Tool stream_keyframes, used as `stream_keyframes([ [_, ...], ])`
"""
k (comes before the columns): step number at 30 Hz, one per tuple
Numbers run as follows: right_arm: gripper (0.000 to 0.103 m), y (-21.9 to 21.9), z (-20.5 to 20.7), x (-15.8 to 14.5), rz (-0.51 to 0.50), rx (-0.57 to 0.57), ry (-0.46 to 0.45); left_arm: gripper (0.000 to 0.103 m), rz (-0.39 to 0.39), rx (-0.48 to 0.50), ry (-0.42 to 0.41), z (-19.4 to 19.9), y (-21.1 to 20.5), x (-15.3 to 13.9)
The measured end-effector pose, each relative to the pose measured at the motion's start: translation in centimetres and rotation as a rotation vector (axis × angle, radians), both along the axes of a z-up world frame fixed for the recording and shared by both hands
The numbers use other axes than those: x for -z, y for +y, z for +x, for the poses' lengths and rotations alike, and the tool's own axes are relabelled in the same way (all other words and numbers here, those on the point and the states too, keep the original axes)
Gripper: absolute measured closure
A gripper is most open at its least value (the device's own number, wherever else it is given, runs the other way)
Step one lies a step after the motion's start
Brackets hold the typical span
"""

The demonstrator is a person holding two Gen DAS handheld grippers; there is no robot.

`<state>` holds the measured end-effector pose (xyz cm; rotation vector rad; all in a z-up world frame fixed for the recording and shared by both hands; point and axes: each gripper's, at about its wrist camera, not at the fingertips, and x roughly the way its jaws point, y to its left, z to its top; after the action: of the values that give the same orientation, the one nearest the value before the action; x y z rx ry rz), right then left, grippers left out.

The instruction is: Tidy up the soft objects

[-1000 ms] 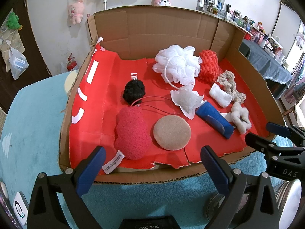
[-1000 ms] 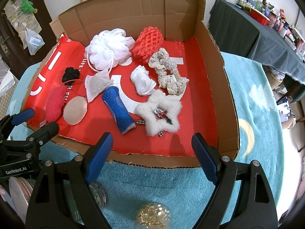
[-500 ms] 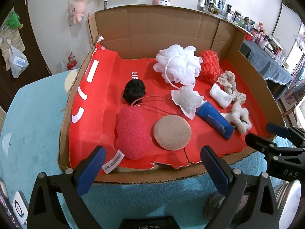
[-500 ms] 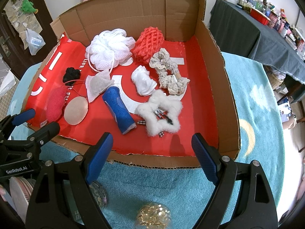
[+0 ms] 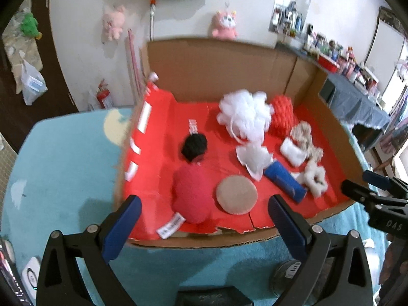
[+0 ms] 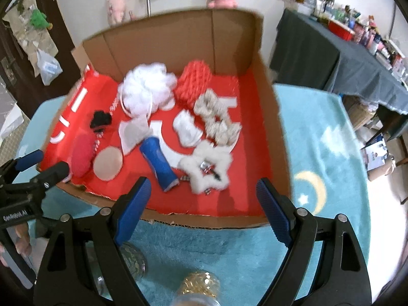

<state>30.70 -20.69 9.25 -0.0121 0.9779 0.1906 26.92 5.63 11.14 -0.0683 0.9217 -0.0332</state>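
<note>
A cardboard box (image 5: 224, 61) with a red liner holds several soft things: a red plush pad (image 5: 191, 199), a tan round sponge (image 5: 236, 194), a black puff (image 5: 195, 145), a white mesh pouf (image 5: 244, 112), a red net sponge (image 5: 281, 112), a blue roll (image 5: 284, 183) and a white fluffy star (image 6: 206, 168). My left gripper (image 5: 201, 216) is open and empty at the box's near edge. My right gripper (image 6: 204, 199) is open and empty at the box's front edge, also seen from the left wrist view (image 5: 367, 188).
The box stands on a teal plush mat (image 6: 318, 153). Jars sit on the mat just under the grippers, among them a gold-filled one (image 6: 201, 285). A table with a dark cloth (image 6: 344, 58) stands at the right. Plush toys hang on the back wall.
Both views have tilted up and pulled back a little, so the box sits lower in frame. The current frames are motion-blurred. Nothing in the box has moved.
</note>
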Motion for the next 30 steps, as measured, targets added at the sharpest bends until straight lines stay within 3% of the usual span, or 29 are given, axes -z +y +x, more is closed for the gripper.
stream_keyframes([
  [9, 0.018, -1.6, -6.6, -6.1, -0.004, 0.019, -0.217, 0.0, -0.009, 0.001, -0.202, -7.4, 0.0, -5.4],
  [15, 0.008, -1.5, -14.0, -7.3, 0.042, -0.036, -0.32, 0.0, -0.009, 0.042, -0.296, -14.0, -1.7, -5.7],
  [21, 0.008, -1.4, -19.9, -4.8, 0.067, -0.039, -0.362, 0.0, -0.029, 0.087, -0.299, -18.2, -3.3, -3.3],
  [27, 0.008, -1.9, -22.4, -0.5, 0.082, -0.012, -0.316, 0.0, -0.017, 0.111, -0.272, -20.0, -4.4, 0.3],
  [30, 0.008, -1.9, -22.5, 2.1, 0.082, -0.005, -0.273, 0.0, -0.015, 0.109, -0.221, -19.7, -4.6, 2.9],
])
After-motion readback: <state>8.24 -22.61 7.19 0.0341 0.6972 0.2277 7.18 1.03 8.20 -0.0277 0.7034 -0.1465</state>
